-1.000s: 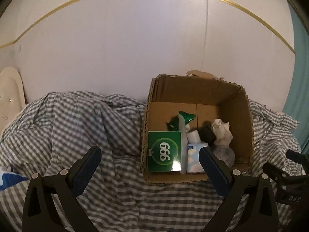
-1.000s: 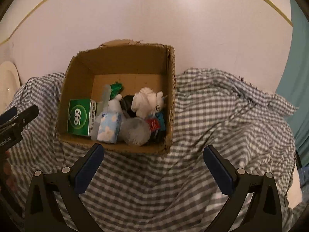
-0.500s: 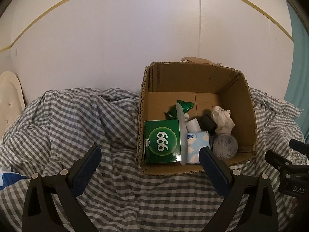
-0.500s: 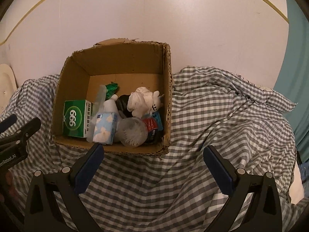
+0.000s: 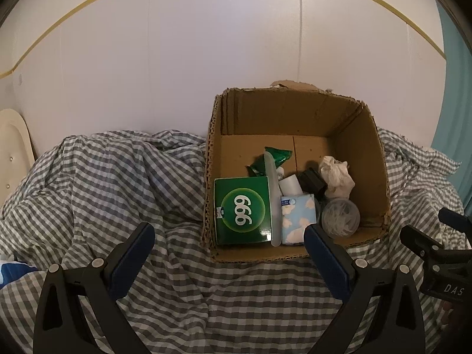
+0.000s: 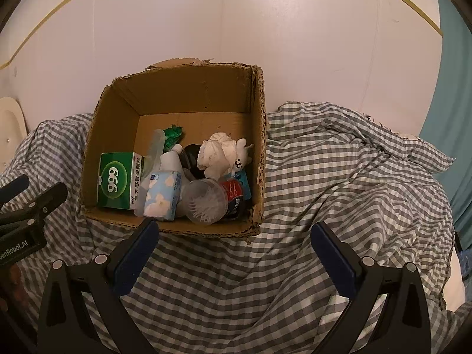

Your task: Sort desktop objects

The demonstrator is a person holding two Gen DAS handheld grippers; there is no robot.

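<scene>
Right wrist view: both tools, left (image 5: 228, 243) and right (image 6: 234, 240), gape wide and empty. In the cardboard box (image 6: 259, 135), green 999 carton (image 6: 116, 180) looks light, stiff; we'd pinch its flat sides.

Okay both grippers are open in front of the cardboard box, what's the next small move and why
Probably ease the left gripper forward and down toward the green 999 medicine box. Both the left and the right gripper are open and empty, short of the cardboard box. The medicine box lies at the near left corner, its top uncovered, and a translucent comb leans against its right side, so approach from the left.
</scene>
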